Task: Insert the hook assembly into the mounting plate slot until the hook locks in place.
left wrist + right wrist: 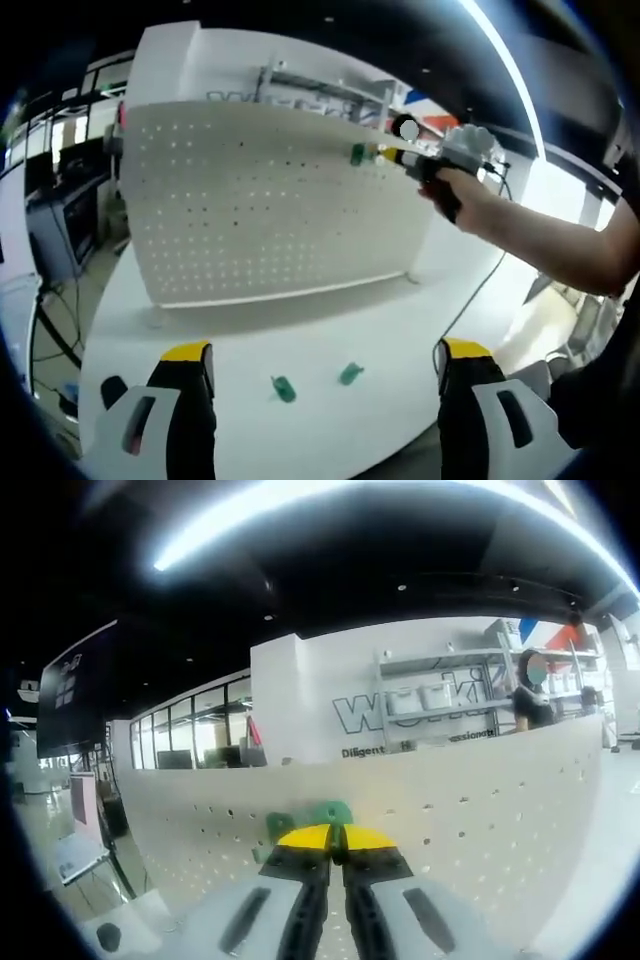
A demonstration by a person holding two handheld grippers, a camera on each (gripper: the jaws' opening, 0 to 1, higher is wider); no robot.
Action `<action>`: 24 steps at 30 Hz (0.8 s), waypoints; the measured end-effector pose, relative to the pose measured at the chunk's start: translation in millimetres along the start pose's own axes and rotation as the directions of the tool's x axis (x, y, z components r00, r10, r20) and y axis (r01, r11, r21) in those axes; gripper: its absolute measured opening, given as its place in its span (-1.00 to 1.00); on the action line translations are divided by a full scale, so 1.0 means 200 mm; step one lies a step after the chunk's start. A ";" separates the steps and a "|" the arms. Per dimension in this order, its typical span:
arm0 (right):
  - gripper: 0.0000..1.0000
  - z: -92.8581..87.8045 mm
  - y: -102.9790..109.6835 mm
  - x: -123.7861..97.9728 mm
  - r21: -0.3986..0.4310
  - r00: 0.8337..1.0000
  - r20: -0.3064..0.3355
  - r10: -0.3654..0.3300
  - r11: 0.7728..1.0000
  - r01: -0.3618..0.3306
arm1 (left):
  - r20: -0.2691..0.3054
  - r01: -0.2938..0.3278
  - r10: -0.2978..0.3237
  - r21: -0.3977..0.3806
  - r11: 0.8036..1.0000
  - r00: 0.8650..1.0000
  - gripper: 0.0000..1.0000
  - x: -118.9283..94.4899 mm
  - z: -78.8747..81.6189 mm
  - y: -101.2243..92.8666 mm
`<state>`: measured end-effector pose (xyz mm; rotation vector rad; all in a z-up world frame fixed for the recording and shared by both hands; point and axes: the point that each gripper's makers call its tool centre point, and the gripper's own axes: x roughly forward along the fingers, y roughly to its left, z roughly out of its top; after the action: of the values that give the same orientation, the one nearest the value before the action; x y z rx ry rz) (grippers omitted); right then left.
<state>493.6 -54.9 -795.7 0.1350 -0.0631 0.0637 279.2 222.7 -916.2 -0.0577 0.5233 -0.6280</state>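
Observation:
A white pegboard mounting plate (260, 205) stands upright on the white table (300, 330). My right gripper (395, 154) comes in from the right, held by a person's hand, shut on a green hook (357, 154) pressed near the plate's upper right. In the right gripper view the same yellow-tipped gripper (336, 842) is shut on the green hook (318, 815), right against the perforated plate (480, 800). My left gripper (325, 355) hangs open over the table's front. Two more green hooks (284, 389) (350, 374) lie on the table between its jaws.
A person's bare forearm (560, 245) crosses the right side. Desks with cables (60, 250) stand to the left past the table edge. Shelving (320, 90) and a wall with lettering (420, 710) lie behind the plate.

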 end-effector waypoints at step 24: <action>-0.98 -0.03 -0.05 0.04 -0.030 0.997 0.059 -0.058 0.998 0.060 | -0.002 0.007 -0.007 -0.022 1.000 1.000 0.83 0.03 -0.01 0.02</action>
<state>502.2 -62.8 -801.7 0.1067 -0.1183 -0.0001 284.8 223.2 -921.9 -0.0793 0.5325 -0.6290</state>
